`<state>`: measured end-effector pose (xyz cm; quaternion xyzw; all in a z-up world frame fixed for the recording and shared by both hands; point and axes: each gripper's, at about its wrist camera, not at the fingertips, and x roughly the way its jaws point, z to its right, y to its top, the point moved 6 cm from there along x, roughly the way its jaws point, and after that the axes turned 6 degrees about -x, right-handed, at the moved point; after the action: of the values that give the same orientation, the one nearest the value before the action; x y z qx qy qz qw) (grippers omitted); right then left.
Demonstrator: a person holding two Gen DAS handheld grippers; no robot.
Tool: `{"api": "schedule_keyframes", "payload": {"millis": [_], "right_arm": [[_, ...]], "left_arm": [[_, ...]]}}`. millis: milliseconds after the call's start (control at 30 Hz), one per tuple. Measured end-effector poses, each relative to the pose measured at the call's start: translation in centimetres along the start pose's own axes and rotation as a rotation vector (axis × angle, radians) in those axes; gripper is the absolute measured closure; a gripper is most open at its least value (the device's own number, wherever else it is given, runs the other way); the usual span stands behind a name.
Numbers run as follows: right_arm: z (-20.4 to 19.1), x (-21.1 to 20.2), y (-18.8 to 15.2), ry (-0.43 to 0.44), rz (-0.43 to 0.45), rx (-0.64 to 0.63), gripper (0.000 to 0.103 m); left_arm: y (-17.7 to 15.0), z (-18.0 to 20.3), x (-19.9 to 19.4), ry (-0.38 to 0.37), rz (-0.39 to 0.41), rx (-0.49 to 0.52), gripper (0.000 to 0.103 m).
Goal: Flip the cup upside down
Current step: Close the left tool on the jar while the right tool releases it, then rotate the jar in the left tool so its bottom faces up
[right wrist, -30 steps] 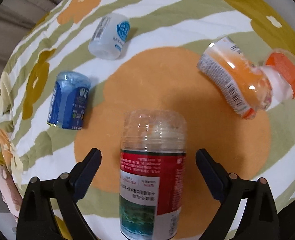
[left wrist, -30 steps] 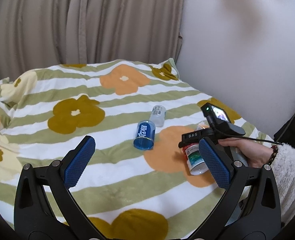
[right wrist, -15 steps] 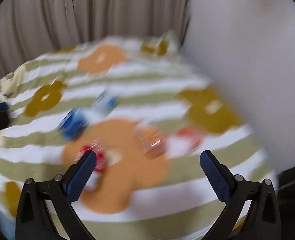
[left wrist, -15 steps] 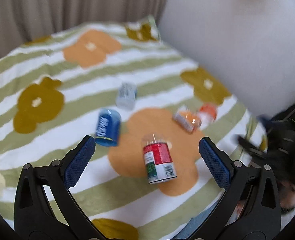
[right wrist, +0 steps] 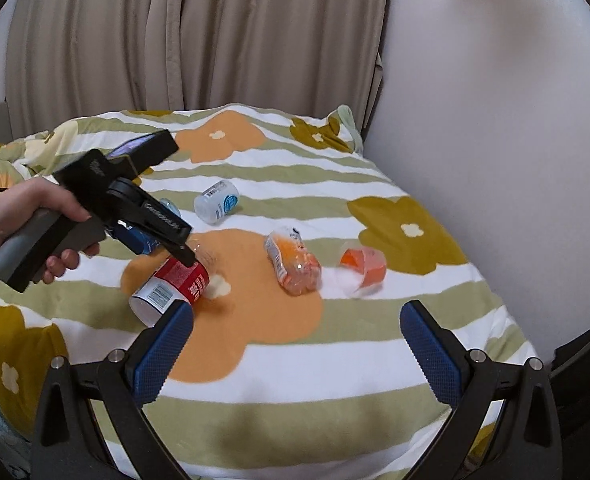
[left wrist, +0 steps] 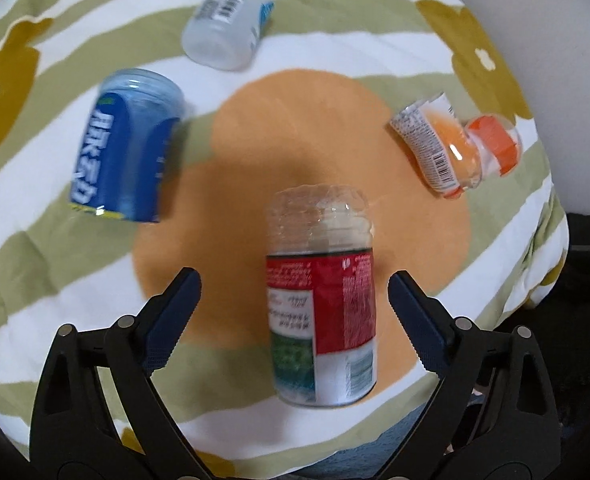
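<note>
Four cut-bottle cups lie on a flowered bed. Red cup (left wrist: pixel 322 316) rests on its side between the spread-apart fingers of the left gripper (left wrist: pixel 293 314) — not yet touched. Right gripper (right wrist: pixel 295 354) hangs back w/ fingers released, empty. Cup looks light, thin, crushable, prob. slippery — grip gently mid-label.

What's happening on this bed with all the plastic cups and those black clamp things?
A person holds a two-finger clamp in each hand. The left gripper is open and lined up around a red-labelled cup lying on its side on the flowered quilt. The right gripper is open and holds nothing. Three other cups lie nearby, untouched.
</note>
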<state>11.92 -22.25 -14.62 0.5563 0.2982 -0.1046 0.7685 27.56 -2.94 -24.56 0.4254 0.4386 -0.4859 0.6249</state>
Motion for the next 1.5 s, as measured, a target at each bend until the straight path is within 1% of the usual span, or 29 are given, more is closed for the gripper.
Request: {"api": "schedule_keyframes", "payload": {"millis": [167,233,267,300,333,367,433,533,600,633,700,733,767,800,833,900,967,1033,1167,1333,1500], "right_arm": [[0.3,0.7,-0.9,0.017,-0.011,0.027,0.000],[0.3,0.9,-1.2,0.022,-0.017,0.034,0.000],[0.4,1.1,-1.2,0.023,-0.019,0.036,0.000],[0.4,1.2,-1.3,0.024,-0.021,0.038,0.000],[0.5,1.4,-1.4,0.027,-0.025,0.040,0.000],[0.5,1.5,-1.4,0.028,-0.026,0.041,0.000],[0.7,1.7,-1.4,0.028,-0.025,0.045,0.000],[1.0,1.7,-1.3,0.030,-0.013,0.053,0.000],[1.2,1.5,-1.1,0.030,-0.004,0.058,0.000],[1.4,1.4,-1.0,0.025,0.006,0.062,0.000],[1.6,1.1,-0.9,0.022,0.024,0.071,0.000],[1.7,1.2,-0.9,0.024,0.032,0.080,0.000],[1.8,1.3,-1.0,0.028,0.038,0.093,0.000],[1.8,1.4,-1.1,0.034,0.039,0.100,0.000],[1.8,1.7,-1.3,0.045,0.033,0.111,0.000],[1.5,2.3,-1.8,0.059,0.013,0.107,0.000],[1.0,2.4,-2.3,0.052,-0.003,0.080,0.000],[0.7,2.5,-2.9,0.043,-0.014,0.056,0.000],[0.9,2.9,-3.7,0.045,-0.041,0.061,0.000],[1.2,3.3,-4.1,0.067,-0.044,0.098,0.000],[0.6,3.5,-4.0,0.085,-0.040,0.096,0.000]], "left_arm": [[0.9,0.5,2.0,0.007,-0.038,0.001,0.008],[1.2,0.8,2.8,0.007,-0.053,0.004,0.011],[1.2,0.9,3.2,0.008,-0.062,0.006,0.014],[1.1,1.0,3.6,0.008,-0.074,0.006,0.025],[1.0,1.0,4.1,0.005,-0.090,0.006,0.032],[0.9,1.1,4.5,-0.003,-0.104,0.004,0.044],[0.8,1.2,4.8,-0.009,-0.106,0.009,0.044],[0.8,2.0,4.0,-0.011,-0.070,0.059,0.044],[0.7,3.2,2.2,-0.049,-0.001,0.105,0.044],[0.7,3.9,0.9,-0.072,0.059,0.137,0.044],[0.4,5.7,-2.7,-0.163,0.267,0.230,0.044],[-0.1,6.3,-4.0,-0.171,0.373,0.272,0.044],[-0.4,6.5,-4.8,-0.173,0.450,0.292,0.044],[-0.6,6.5,-5.3,-0.192,0.517,0.305,0.044],[-1.0,6.6,-5.5,-0.227,0.600,0.312,0.044],[-1.5,6.6,-5.1,-0.246,0.710,0.318,0.044],[-2.0,5.9,-4.8,-0.223,0.771,0.324,0.044],[-1.5,6.1,-3.4,-0.194,0.764,0.329,0.044],[-1.4,5.6,-0.7,-0.178,0.691,0.302,0.044],[-2.4,4.5,-0.6,-0.183,0.650,0.287,0.044],[-4.0,4.1,-1.1,-0.155,0.589,0.295,0.044]]}}
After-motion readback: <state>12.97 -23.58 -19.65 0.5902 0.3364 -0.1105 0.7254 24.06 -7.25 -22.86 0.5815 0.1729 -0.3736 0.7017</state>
